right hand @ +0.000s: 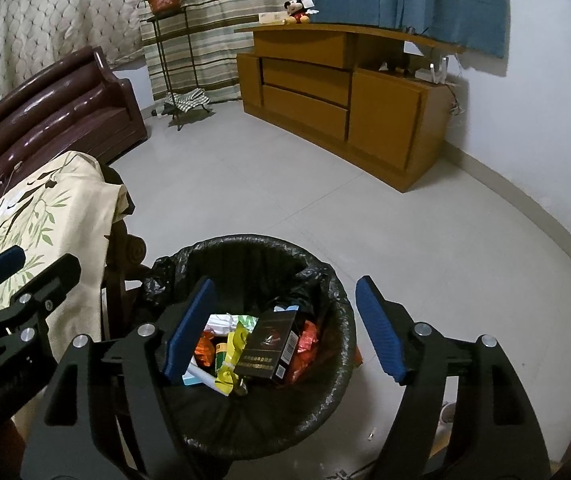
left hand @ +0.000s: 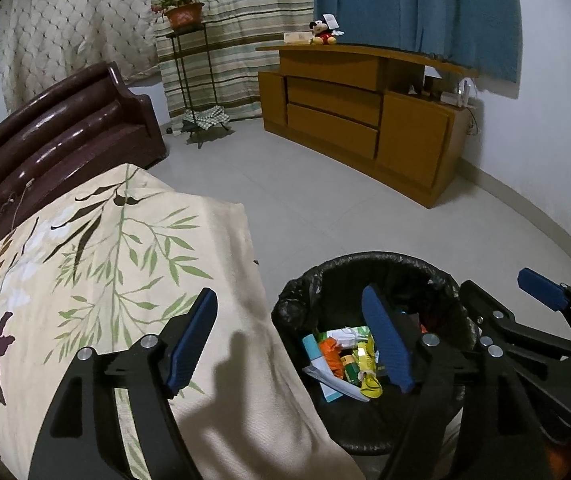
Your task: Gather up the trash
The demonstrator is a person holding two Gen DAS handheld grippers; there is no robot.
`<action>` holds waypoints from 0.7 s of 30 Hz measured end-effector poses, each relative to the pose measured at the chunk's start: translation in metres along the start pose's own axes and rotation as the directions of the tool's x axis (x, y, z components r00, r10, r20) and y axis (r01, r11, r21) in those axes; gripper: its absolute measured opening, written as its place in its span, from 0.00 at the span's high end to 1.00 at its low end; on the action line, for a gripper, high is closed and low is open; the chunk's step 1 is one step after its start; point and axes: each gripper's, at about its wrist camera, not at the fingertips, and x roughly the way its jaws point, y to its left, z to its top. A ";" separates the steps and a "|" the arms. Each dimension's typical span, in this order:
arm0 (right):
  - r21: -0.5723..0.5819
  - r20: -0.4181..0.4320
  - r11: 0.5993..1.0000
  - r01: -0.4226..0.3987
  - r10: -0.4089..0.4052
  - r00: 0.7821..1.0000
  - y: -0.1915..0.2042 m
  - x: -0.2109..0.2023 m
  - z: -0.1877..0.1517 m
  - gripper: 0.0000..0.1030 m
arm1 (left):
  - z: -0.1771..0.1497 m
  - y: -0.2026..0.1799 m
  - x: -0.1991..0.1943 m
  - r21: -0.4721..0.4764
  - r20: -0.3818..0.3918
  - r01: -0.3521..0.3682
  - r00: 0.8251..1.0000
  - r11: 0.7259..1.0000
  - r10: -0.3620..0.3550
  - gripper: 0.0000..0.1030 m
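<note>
A black bin (right hand: 325,280) lined with a black bag stands on the floor beside the table; it also shows in the left wrist view (left hand: 313,280). Inside lie mixed wrappers (right hand: 229,344), a black cigarette box (right hand: 269,344), orange packets and a teal tube (left hand: 311,350). My right gripper (right hand: 285,330) is open and empty, directly above the bin. My left gripper (left hand: 297,340) is open and empty, straddling the table edge and the bin's left rim. The right gripper (left hand: 501,300) shows at the right of the left wrist view.
A table with a floral cloth (left hand: 105,260) stands left of the bin. A dark brown sofa (left hand: 65,128) is behind it. A wooden cabinet (left hand: 365,120) with a plush toy (left hand: 323,32) is at the far wall, next to a plant stand (left hand: 189,60). The floor is of grey tile (right hand: 285,180).
</note>
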 end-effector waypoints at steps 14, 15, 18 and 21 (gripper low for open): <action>-0.026 0.040 1.000 0.002 -0.001 0.999 0.014 -0.032 -0.002 0.30 | -0.009 0.016 -0.035 -0.016 0.061 -0.039 0.997 0.999 0.039 0.26; -0.030 0.045 1.000 0.004 -0.003 0.999 0.016 -0.035 -0.002 0.30 | -0.010 0.018 -0.038 -0.018 0.065 -0.040 0.997 0.999 0.041 0.26; -0.034 0.057 0.999 0.006 -0.004 0.998 0.019 -0.044 -0.002 0.30 | -0.012 0.024 -0.046 -0.028 0.072 -0.048 0.996 0.998 0.050 0.25; -0.035 0.068 0.999 0.006 -0.003 0.998 0.022 -0.053 -0.003 0.30 | -0.014 0.032 -0.056 -0.043 0.082 -0.049 0.995 0.998 0.053 0.25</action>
